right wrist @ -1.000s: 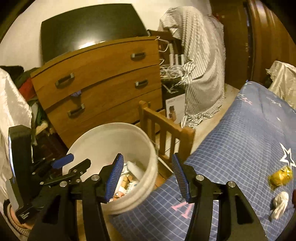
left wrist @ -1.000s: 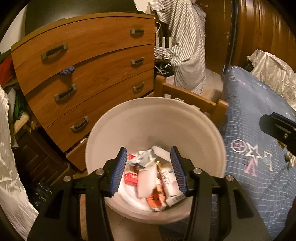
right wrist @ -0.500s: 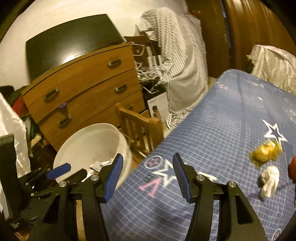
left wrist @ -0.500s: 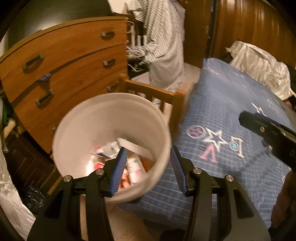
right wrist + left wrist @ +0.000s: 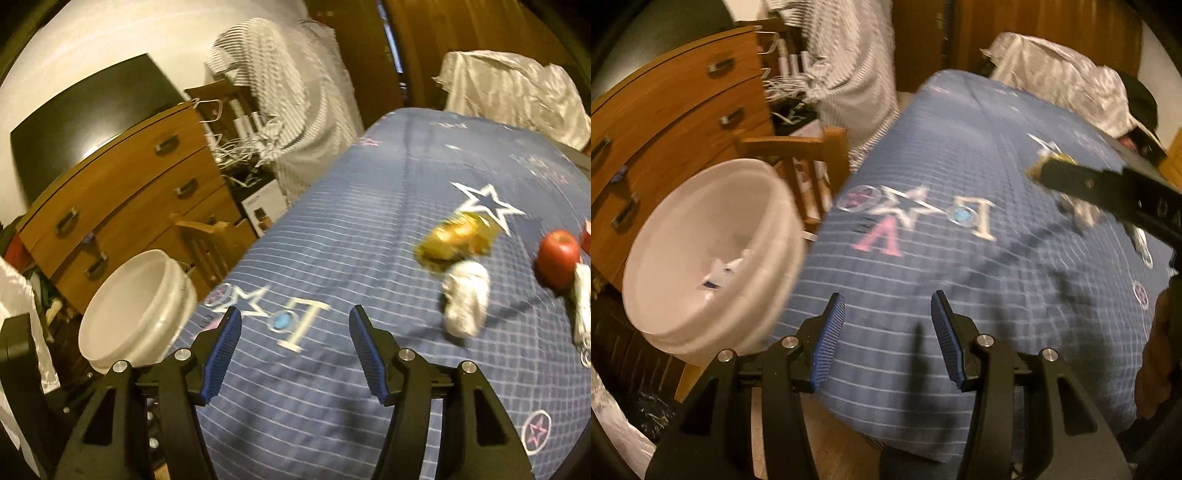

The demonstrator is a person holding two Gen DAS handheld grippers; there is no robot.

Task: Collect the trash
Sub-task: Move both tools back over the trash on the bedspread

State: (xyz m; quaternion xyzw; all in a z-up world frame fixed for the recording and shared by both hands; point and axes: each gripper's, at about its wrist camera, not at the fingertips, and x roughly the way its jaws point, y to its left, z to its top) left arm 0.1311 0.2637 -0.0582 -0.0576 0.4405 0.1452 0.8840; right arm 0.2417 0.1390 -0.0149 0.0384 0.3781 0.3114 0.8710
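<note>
Nearest in the left wrist view, the left gripper (image 5: 886, 332) is seen with its blue-padded jaws spread wide and nothing between them, over the near edge of a blue checked cover (image 5: 960, 280). In the right wrist view the right gripper (image 5: 295, 347) is likewise held wide apart and empty above the same cover (image 5: 332, 258).

On the cover, printed stars and large letters are seen upside down; "V" in pink and "L" in white can be made out, though motion blur leaves the full word unclear.

Just left of the cover's edge a white bucket (image 5: 683, 295) stands, with scraps of paper trash (image 5: 720, 271) lying inside it. Further along the cover, to the right, a crumpled white tissue (image 5: 465, 299) lies just beside a yellow wrapper (image 5: 454, 240), and a red apple (image 5: 557, 258) sits near them.

Beyond the bucket a wooden chair (image 5: 798, 147) is placed, and behind it a wooden dresser (image 5: 122, 199) with metal handles. A striped cloth (image 5: 295, 107) hangs beside the dresser, and pale bedding (image 5: 517, 96) is heaped at the cover's far end, before dark wooden doors.
</note>
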